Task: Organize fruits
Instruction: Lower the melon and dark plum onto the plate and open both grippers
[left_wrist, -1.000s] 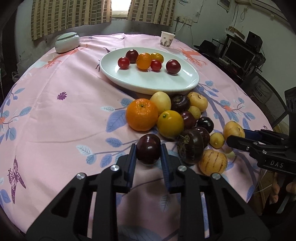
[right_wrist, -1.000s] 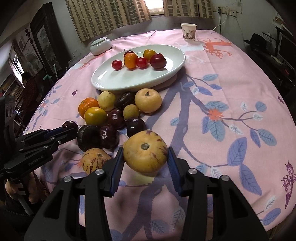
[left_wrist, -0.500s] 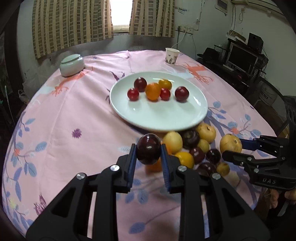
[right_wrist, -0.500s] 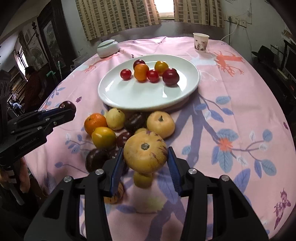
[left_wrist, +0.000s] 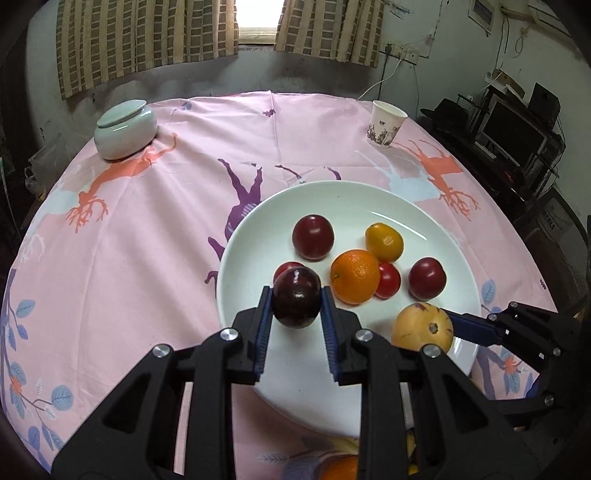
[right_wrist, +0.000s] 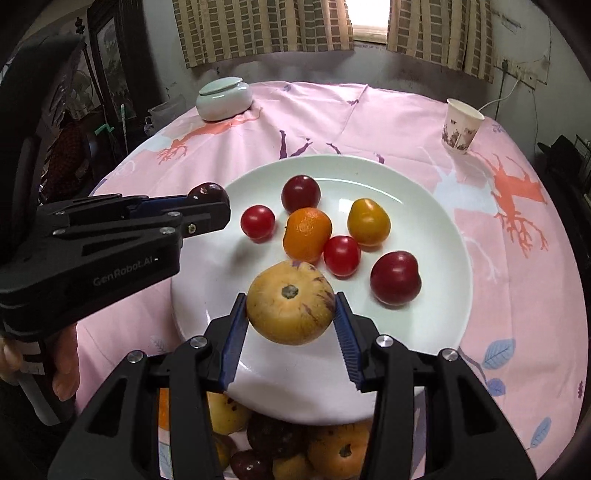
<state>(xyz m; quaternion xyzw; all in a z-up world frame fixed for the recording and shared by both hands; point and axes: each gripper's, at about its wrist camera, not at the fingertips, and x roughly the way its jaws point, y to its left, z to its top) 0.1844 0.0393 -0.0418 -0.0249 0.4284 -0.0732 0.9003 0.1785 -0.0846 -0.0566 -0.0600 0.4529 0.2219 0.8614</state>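
My left gripper (left_wrist: 296, 306) is shut on a dark purple plum (left_wrist: 296, 302) and holds it above the near left part of the white plate (left_wrist: 258, 240). My right gripper (right_wrist: 290, 314) is shut on a yellow melon with purple streaks (right_wrist: 290, 312) above the plate's near part (right_wrist: 443, 236). The plate holds several fruits: an orange (right_wrist: 307, 232), red plums and small tomatoes. The right gripper with the melon shows in the left wrist view (left_wrist: 423, 326); the left gripper with the plum shows in the right wrist view (right_wrist: 208, 194).
A pile of loose fruit (right_wrist: 280, 443) lies on the pink tablecloth near the plate's front rim. A lidded pale green jar (left_wrist: 125, 129) stands at the far left. A paper cup (left_wrist: 386, 123) stands at the far right. Shelves with electronics stand beyond the table's right edge.
Both grippers have moved forward from over the fruit pile to above the plate, each still holding its fruit. The pile now lies below and behind the fingers.
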